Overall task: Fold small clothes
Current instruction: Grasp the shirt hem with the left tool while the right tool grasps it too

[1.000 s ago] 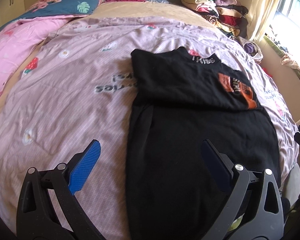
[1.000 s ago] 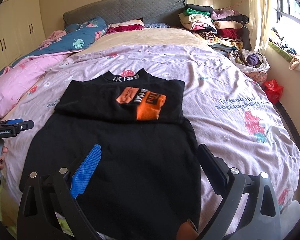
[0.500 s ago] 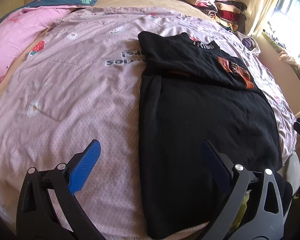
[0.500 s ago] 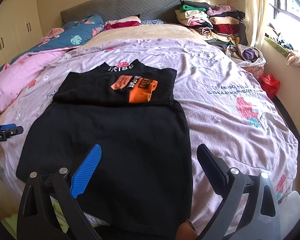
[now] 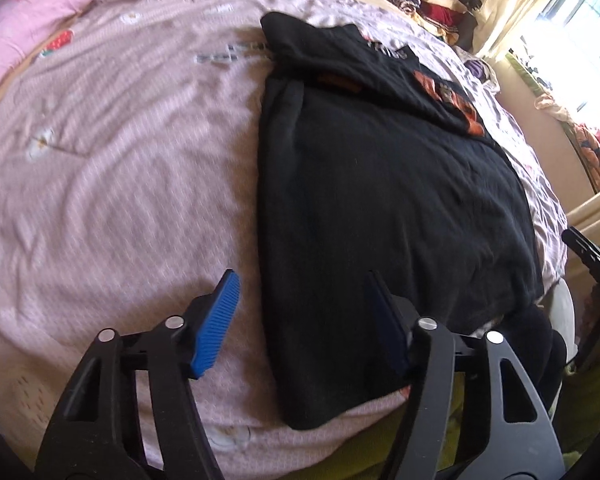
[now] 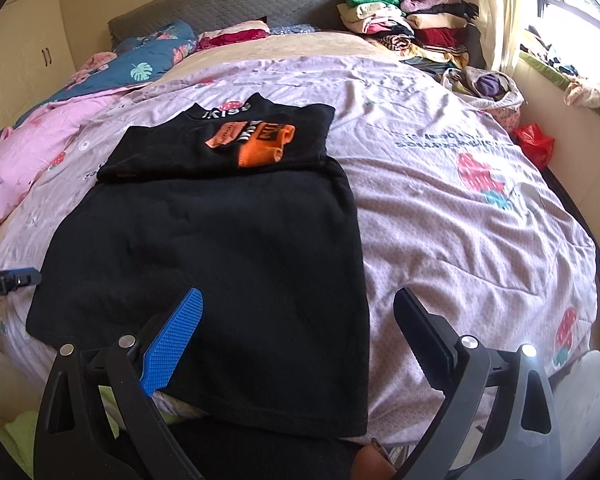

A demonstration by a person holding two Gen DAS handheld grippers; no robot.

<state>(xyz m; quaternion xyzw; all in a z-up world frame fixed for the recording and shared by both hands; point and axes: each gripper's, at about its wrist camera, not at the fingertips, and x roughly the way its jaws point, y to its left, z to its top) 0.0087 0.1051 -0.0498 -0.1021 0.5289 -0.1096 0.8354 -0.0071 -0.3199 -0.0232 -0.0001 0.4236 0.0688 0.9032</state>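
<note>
Lilac bedspread [image 6: 440, 216], black shirt [image 6: 228, 248], clothes pile [image 6: 416, 28] beyond

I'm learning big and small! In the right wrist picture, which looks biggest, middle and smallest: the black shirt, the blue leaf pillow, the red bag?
1. black shirt, biggest
2. blue leaf pillow
3. red bag, smallest

The pillow and bag are farther away, so they look smaller than they are.

Shirt [image 6: 204, 240] collar probably reads "KISS".

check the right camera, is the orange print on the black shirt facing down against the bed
No, the orange print lies on top of the folded-over upper part of the black shirt, facing up in plain view.
</note>
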